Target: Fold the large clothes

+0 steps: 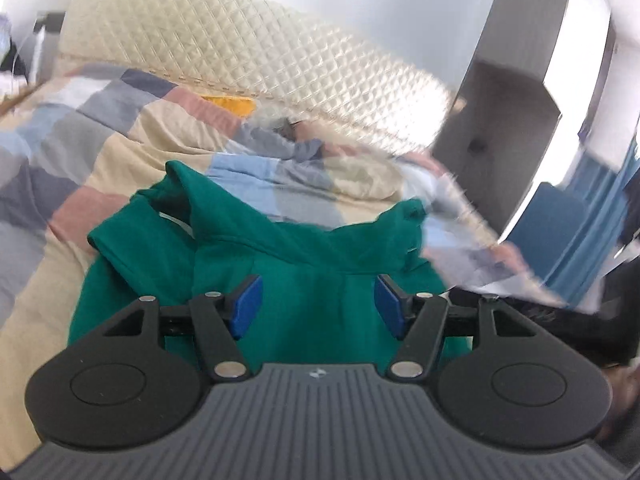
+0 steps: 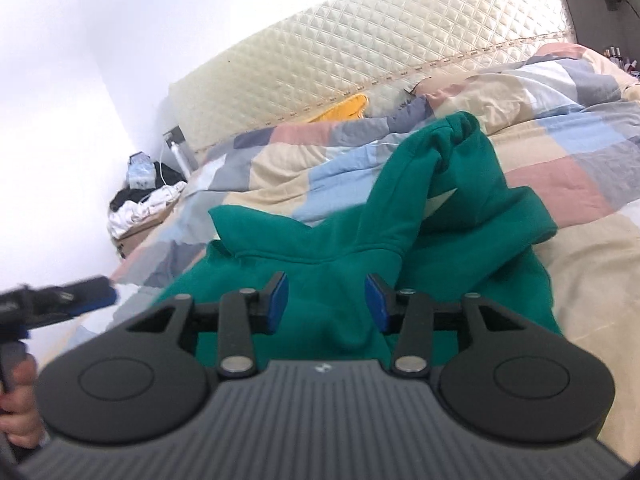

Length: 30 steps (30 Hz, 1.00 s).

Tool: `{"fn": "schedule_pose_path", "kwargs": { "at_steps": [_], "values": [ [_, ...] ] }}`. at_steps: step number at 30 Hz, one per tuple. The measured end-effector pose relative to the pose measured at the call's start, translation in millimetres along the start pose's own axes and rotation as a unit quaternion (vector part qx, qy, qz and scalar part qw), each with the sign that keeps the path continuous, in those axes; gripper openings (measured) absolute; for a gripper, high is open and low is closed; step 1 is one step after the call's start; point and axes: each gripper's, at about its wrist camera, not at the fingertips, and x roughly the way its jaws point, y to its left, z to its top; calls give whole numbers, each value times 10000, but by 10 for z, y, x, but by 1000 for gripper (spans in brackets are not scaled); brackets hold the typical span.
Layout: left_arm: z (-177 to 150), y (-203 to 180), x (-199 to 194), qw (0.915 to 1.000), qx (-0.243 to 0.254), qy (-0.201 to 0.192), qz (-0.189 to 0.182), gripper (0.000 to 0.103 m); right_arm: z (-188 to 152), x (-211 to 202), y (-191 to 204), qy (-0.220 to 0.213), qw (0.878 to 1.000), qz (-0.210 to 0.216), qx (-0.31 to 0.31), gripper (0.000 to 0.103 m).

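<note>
Closest to my left wrist camera, the left gripper [image 1: 318,304] hangs with its blue-padded jaws spread wide and nothing between them, poised over the green hoodie [image 1: 280,264]. From my right wrist camera, the right gripper [image 2: 326,302] shows the same stance: jaws parted, empty, the green hoodie [image 2: 360,248] directly beyond the pads.

The garment lies bunched on the patchwork quilt [image 1: 100,140], its body nearest the grippers and its hood and a sleeve heaped toward the far side. In the right view the raised folds climb to a peak at upper right, and a ribbed hem or cuff curls over toward the quilt's pink patch [image 2: 568,184]. I cannot tell from either view whether any fold has been made.

At the lower left edge of the right view I see the left gripper [image 2: 80,296] from the side, blurred, with the person's hand [image 2: 20,412] wrapped around its handle below; it sits beside the hoodie, apart from the cloth.

Beyond the hoodie the quilt [image 2: 280,160] runs in blocks of cream, blue, grey and pink, rumpled near the head of the bed. A yellow item [image 2: 344,110] pokes out where quilt meets the cream quilted headboard [image 2: 360,40]. The headboard [image 1: 220,40] fills the upper left view too.

Farthest off, the right view shows a heap of dark and white items [image 2: 140,200] on a surface against the white wall [image 2: 60,80] beside the bed. The left view's far right is streaked with blur, showing a blue curtain [image 1: 600,208].
</note>
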Motion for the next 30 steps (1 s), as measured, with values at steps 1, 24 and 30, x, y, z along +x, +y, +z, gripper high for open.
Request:
{"fn": "schedule_pose_path", "kwargs": {
  "at_steps": [1, 24, 30],
  "values": [
    [-9, -25, 96, 10000, 81, 30, 5, 67, -6, 44, 1, -16, 10000, 26, 42, 46],
    [-598, 169, 1122, 9923, 285, 938, 757, 66, -228, 1006, 34, 825, 9955, -134, -444, 39],
    [-466, 102, 837, 9969, 265, 272, 682, 66, 54, 847, 48, 206, 9980, -146, -576, 40]
  ]
}}
